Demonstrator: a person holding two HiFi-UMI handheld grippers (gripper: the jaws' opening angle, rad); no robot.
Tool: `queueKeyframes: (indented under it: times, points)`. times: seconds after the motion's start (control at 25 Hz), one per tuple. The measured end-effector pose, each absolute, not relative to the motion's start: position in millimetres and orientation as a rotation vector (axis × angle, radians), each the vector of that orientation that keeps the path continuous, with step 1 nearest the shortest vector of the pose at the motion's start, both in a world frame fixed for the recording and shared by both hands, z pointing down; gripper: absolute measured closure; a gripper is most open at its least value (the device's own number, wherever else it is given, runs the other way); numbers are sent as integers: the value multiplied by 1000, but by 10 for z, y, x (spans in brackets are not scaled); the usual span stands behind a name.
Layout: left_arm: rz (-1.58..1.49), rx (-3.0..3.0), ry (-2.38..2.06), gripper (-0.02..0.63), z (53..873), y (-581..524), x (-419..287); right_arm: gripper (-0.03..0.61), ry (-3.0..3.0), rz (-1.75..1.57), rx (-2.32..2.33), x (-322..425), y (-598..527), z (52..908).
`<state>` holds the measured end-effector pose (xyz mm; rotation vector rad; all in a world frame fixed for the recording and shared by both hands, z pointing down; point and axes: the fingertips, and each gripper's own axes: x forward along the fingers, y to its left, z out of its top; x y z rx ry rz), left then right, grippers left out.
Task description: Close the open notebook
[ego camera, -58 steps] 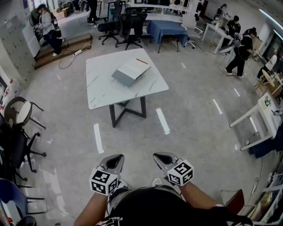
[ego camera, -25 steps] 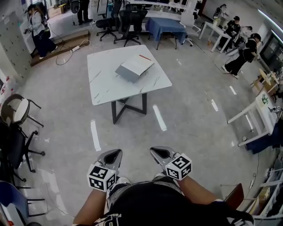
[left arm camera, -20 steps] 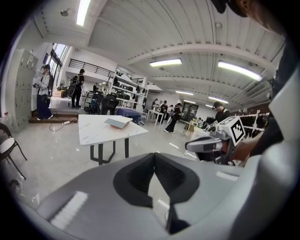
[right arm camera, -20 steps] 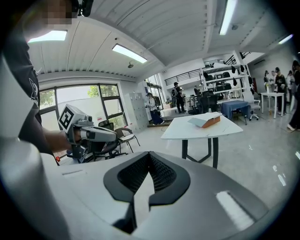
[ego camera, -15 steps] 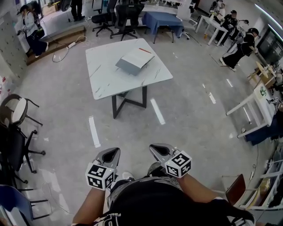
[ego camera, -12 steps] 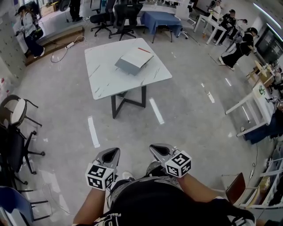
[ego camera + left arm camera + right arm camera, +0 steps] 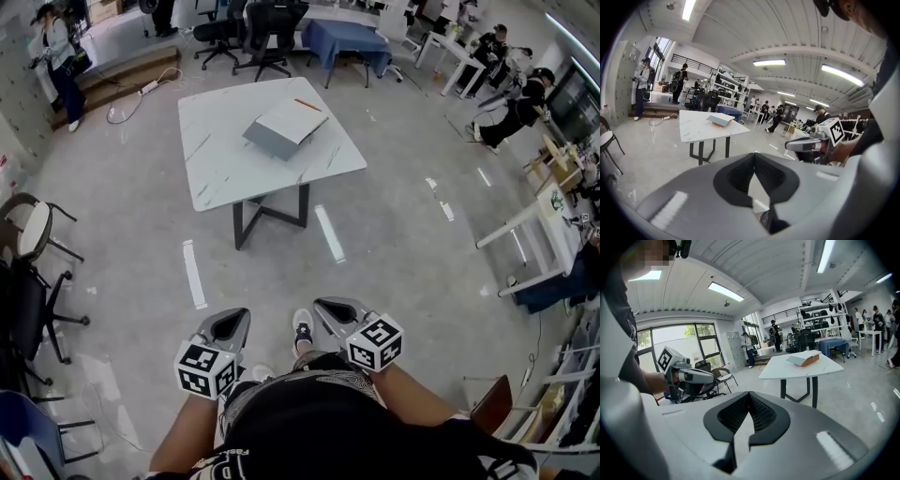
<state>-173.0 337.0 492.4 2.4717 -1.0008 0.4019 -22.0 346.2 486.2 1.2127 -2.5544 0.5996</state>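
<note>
Grey-bodied left gripper [image 7: 234,317] and right gripper [image 7: 326,307] are both pressed together on nothing, side by side as before. A shoe [image 7: 302,330] has stepped forward between them. Well ahead, the notebook [image 7: 285,127] lies on the square, white marbled surface [image 7: 225,159]. Its long axis runs diagonally from near-left to far-right, with a grey cover and an orange far edge.

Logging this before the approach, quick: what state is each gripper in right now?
Left gripper: closed, holding nothing.
Right gripper: closed, holding nothing.
</note>
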Motion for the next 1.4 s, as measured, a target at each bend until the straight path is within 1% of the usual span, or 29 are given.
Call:
queueKeyframes:
  times: [0.2,0.44,0.76,1.08,1.4]
  points:
    - [429,2456,-1051,555,4892,3010,-1659,578,-2595,595,1185,-140,3048,4805]
    - [402,2473,-1064,555,4735,2487,-1323,578,-2636,579,1153,88,2455,4711]
    - [433,2440,-1118,555,4761,1890,-923,578,-2659,599,1070,461,1771,4763]
    - [459,2397,-1192,555,4783,1484,-712,578,-2692,605,985,674,1328,4823]
    - [497,2389,-1209,555,4799,1312,-431,578,-2705,642,954,917,1144,4962]
